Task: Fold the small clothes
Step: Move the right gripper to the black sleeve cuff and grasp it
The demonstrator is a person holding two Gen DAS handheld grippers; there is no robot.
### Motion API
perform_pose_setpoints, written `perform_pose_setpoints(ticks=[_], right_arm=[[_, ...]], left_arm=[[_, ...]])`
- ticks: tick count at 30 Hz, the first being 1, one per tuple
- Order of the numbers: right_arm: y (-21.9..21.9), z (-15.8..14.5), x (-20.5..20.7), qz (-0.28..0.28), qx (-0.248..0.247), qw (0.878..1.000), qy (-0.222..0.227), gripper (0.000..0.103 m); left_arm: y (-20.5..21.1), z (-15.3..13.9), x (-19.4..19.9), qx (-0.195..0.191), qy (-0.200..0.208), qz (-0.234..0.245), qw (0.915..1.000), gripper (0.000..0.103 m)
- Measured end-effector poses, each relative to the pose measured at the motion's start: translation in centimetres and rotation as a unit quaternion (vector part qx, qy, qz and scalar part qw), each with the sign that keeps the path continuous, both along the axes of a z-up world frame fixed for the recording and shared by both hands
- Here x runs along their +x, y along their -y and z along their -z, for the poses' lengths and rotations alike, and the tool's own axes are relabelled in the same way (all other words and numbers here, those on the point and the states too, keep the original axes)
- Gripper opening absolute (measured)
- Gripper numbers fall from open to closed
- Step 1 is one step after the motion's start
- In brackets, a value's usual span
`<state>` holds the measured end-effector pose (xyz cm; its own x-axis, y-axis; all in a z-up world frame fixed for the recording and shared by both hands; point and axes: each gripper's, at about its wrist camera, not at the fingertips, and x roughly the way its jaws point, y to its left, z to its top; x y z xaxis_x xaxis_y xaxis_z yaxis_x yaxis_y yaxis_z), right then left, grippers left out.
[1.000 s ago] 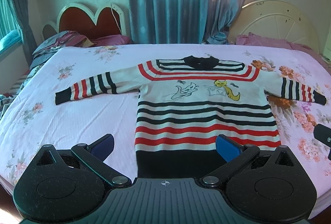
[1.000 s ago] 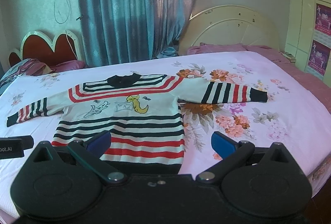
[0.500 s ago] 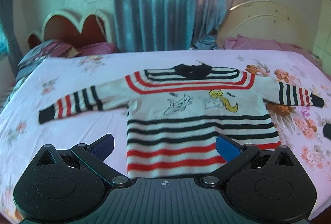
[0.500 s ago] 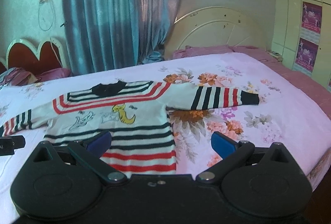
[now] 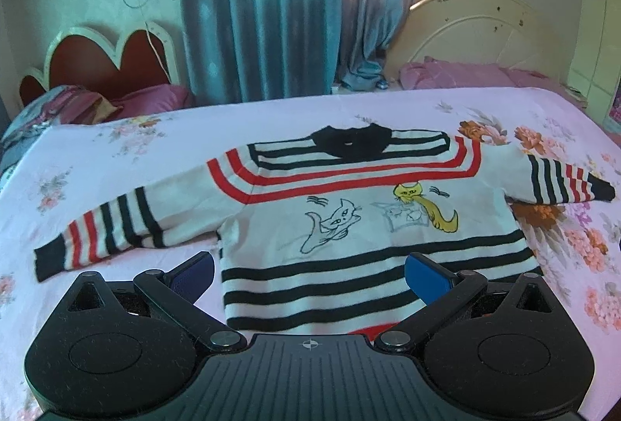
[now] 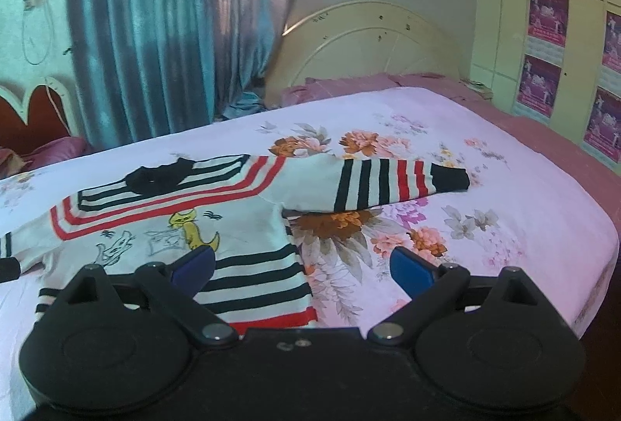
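A small white sweater (image 5: pixel 349 219) with black and red stripes and cat drawings lies flat on the bed, collar far, sleeves spread. It also shows in the right wrist view (image 6: pixel 174 219). Its left sleeve (image 5: pixel 116 230) reaches left; its right sleeve (image 6: pixel 388 184) reaches right. My left gripper (image 5: pixel 309 271) is open and empty, above the sweater's lower body. My right gripper (image 6: pixel 302 265) is open and empty, above the sweater's right lower side edge. The hem is hidden behind both grippers.
The bed has a pink floral sheet (image 5: pixel 116 157) with its right edge (image 6: pixel 605 238) close by. Headboards (image 5: pixel 108 63) (image 6: pixel 365 44), curtains (image 5: pixel 271 5) and pillows (image 5: pixel 446 75) stand at the back. A wardrobe (image 6: pixel 551 32) is at the right.
Both grippers have moved forward and lower over the sweater, which now looks larger and nearer. Both stay open. The sweater has not moved.
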<state>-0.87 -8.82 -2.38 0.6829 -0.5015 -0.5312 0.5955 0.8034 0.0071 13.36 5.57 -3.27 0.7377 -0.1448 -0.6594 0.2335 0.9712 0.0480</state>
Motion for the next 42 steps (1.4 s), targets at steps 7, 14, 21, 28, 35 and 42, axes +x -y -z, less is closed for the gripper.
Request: perform_pose_setpoints(ticks=[7, 14, 21, 28, 35, 42], right_arm=[[3.5, 1.0, 2.4, 0.019, 0.006, 1.000, -0.012, 0.088], [12.5, 3.9, 5.8, 0.036, 0.043, 0.998, -0.030, 0.074], [22.1, 6.5, 7.7, 0.076, 0.072, 0.993, -0.047, 0.072], [30.6, 9.1, 8.9, 0.123, 0.106, 0.985, -0.059, 0.069], [36.3, 11.5, 9.5, 0.161, 0.151, 0.974, -0.053, 0.067], [39.9, 13.2, 10.1, 0.186, 0.199, 0.962, -0.017, 0.041]], left_arm=[[2.9, 2.0, 3.9, 0.006, -0.016, 0.011, 0.9998, 0.103], [8.1, 4.2, 8.1, 0.009, -0.021, -0.002, 0.9997, 0.103], [13.7, 6.1, 11.8, 0.027, -0.031, -0.008, 0.9991, 0.103], [17.5, 7.8, 14.4, 0.039, -0.036, -0.011, 0.9985, 0.103], [19.3, 9.1, 16.2, 0.048, -0.034, -0.005, 0.9982, 0.103], [19.3, 10.0, 17.5, 0.053, -0.044, -0.005, 0.9976, 0.103]])
